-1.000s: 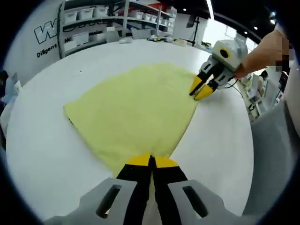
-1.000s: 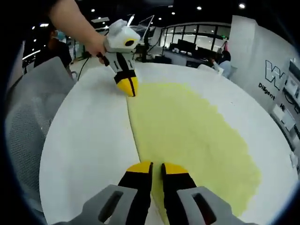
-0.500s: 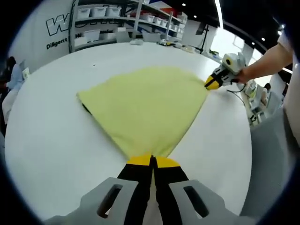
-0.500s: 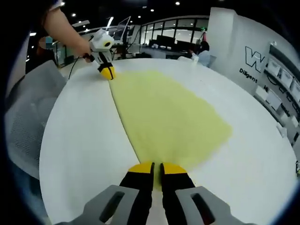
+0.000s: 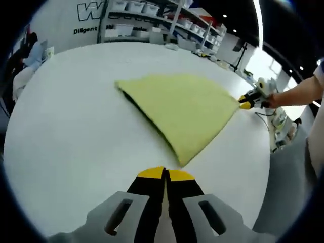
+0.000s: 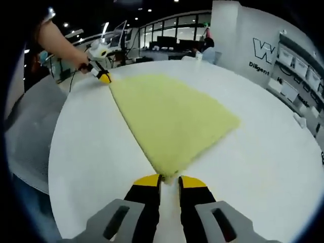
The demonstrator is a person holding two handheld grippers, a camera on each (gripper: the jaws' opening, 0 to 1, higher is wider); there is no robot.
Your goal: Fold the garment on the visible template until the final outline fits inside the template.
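Both my grippers sit at corners of the yellow garment (image 5: 182,109) lying flat on the white table (image 5: 66,147): my left gripper (image 5: 165,174) is pressed together just short of its near corner, my right gripper (image 6: 169,180) stands slightly parted at another.

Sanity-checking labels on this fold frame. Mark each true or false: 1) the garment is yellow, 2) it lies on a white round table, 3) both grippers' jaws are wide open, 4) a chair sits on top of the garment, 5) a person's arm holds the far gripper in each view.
1) True: the garment is pale yellow.
2) True: it lies flat on the white round table.
3) False: the left gripper has its jaws together; the right gripper shows only a narrow gap, right at the garment's near corner.
4) False: nothing rests on the garment; a grey chair stands beside the table.
5) True: a bare arm leads to the far gripper in each view.
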